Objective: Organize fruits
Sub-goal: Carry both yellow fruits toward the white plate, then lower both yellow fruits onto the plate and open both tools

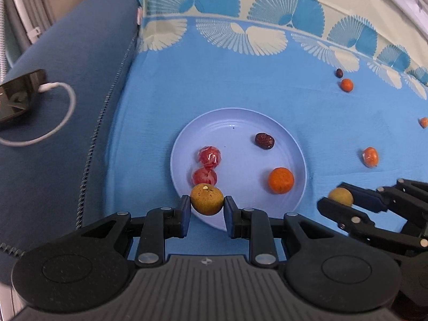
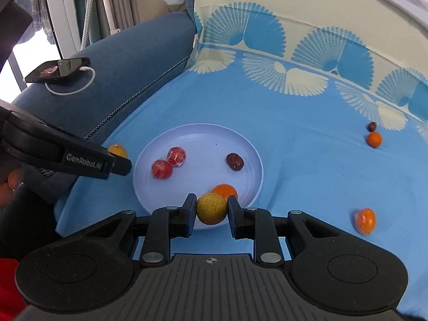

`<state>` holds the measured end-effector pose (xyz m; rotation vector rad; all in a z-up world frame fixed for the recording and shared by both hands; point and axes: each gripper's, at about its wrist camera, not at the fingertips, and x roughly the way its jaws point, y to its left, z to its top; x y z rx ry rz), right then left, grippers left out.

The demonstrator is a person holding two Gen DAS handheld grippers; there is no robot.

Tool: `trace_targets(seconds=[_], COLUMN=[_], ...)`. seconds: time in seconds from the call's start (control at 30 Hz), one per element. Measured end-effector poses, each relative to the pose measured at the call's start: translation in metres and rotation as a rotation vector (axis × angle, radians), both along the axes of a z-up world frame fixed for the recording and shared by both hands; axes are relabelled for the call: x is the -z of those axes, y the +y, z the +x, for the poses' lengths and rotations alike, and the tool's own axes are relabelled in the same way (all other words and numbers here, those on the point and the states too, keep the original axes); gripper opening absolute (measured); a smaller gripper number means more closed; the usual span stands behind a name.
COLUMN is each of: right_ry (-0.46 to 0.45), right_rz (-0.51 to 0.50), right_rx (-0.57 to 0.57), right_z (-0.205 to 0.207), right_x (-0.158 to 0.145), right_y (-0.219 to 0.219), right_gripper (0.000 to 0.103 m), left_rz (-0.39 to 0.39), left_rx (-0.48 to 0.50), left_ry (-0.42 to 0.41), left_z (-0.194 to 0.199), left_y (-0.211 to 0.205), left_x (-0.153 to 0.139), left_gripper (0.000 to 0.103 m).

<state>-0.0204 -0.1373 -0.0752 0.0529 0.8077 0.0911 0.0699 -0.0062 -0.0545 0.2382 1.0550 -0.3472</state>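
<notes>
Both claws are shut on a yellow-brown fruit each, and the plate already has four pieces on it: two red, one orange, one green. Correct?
Nearly. The fourth piece on the plate is a dark brown-red fruit, not green; the left wrist view shows it. The rest holds: left claw and right claw each shut on a yellow-brown fruit, beside two red fruits and one orange fruit.

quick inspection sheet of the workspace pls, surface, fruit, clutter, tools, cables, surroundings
surface: blue patterned cloth.
job's things: plate holds two wrapped red fruits, a dark date and an orange; three oranges and a date lie loose on the cloth.
clutter: nothing seen.
grippers: left tool and right tool each shut on a yellow-brown fruit.
cables: white cable plugged into a phone.
surroundings: dark blue cushion.
</notes>
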Motion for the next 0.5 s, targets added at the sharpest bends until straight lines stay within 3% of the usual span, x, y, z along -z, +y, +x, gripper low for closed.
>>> trace_targets(seconds=[0.5], right_ry=[0.044], right_rz=[-0.030], right_rx=[-0.035], right_z=[0.073], right_x=[0.043], right_y=[-0.021], right_gripper=[0.026], left_rz=[0.047], left_rx=[0.045], left_ry=[0.057], left_z=[0.056], left_y=[-0.031], left_x=[0.046], left_gripper=[0.029])
